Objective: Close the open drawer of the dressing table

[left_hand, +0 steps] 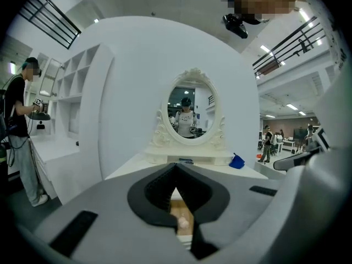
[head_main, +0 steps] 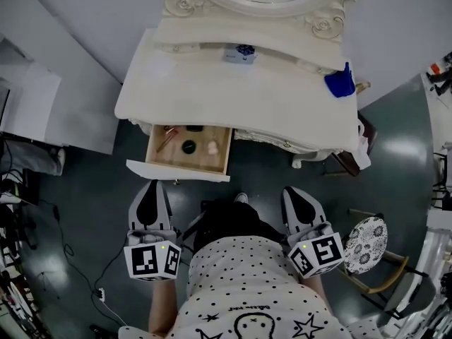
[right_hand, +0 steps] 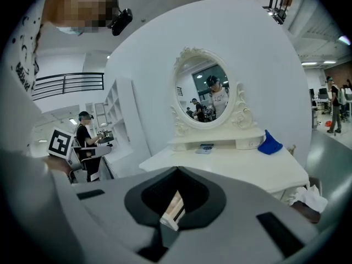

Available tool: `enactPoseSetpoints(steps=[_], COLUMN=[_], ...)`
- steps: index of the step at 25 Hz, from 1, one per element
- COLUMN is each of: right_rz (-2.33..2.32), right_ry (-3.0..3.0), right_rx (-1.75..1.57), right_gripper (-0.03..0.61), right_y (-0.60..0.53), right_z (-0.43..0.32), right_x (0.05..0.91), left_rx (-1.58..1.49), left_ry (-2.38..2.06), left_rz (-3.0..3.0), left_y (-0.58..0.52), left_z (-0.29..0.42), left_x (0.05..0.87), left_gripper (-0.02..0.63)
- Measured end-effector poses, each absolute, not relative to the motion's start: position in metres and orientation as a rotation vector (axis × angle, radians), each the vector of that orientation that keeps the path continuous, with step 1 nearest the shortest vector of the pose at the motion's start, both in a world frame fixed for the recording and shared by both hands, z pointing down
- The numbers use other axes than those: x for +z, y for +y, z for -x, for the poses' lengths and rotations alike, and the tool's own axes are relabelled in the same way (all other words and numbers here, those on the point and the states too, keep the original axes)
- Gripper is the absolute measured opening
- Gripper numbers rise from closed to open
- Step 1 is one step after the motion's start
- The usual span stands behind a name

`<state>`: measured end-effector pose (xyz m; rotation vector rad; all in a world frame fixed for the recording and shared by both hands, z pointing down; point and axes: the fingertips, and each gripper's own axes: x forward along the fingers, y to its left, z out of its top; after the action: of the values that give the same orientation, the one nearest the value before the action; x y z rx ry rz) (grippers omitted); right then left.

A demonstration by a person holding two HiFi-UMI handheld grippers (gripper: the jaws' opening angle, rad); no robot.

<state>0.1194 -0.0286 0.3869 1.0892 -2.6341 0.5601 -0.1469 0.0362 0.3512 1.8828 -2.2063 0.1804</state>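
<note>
The white dressing table (head_main: 247, 94) stands ahead of me, its mirror (left_hand: 190, 111) showing in both gripper views. Its left drawer (head_main: 176, 169) is pulled open; the wooden inside holds a black round thing (head_main: 188, 147), a pale lump (head_main: 212, 147) and a thin stick (head_main: 167, 138). My left gripper (head_main: 153, 186) is shut and empty, just short of the drawer front and pointing at it. My right gripper (head_main: 292, 191) is shut and empty, below the table's right half. Through the left gripper's shut jaws I glimpse the drawer's inside (left_hand: 181, 212).
A blue object (head_main: 340, 83) and a small box (head_main: 239, 54) sit on the tabletop. A stool with a patterned seat (head_main: 366, 244) stands at my right, cloth and a brown frame (head_main: 349, 162) by the table's right leg. Cables (head_main: 42, 210) lie on the floor at left. A person (left_hand: 19, 131) stands far left.
</note>
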Motion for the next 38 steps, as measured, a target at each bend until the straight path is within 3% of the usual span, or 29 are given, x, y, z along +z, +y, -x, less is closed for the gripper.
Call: enactPoseSetpoints(steps=[15,27,38], right_rz=[-1.133,-1.2,-1.219], right_ry=[-2.566,-2.504,-2.479], right_rx=[0.571,0.566,0.547], right_gripper=[0.009,0.009,0.009], right_y=[-0.044,-0.056,-0.064], right_z=[-0.114,-0.109,-0.11], right_x=[0.386,0.384,0.385], left_rx=[0.293,0.557,0.637], left_ry=[-2.155,-1.766,-1.535], left_rz=[-1.841,-1.512,-1.523], left_y=[0.026,0.083,0.072], left_z=[0.181,0.211,0.194], left_x=[0.383,0.558,0.66], left_gripper=[0.012,0.014,0.172])
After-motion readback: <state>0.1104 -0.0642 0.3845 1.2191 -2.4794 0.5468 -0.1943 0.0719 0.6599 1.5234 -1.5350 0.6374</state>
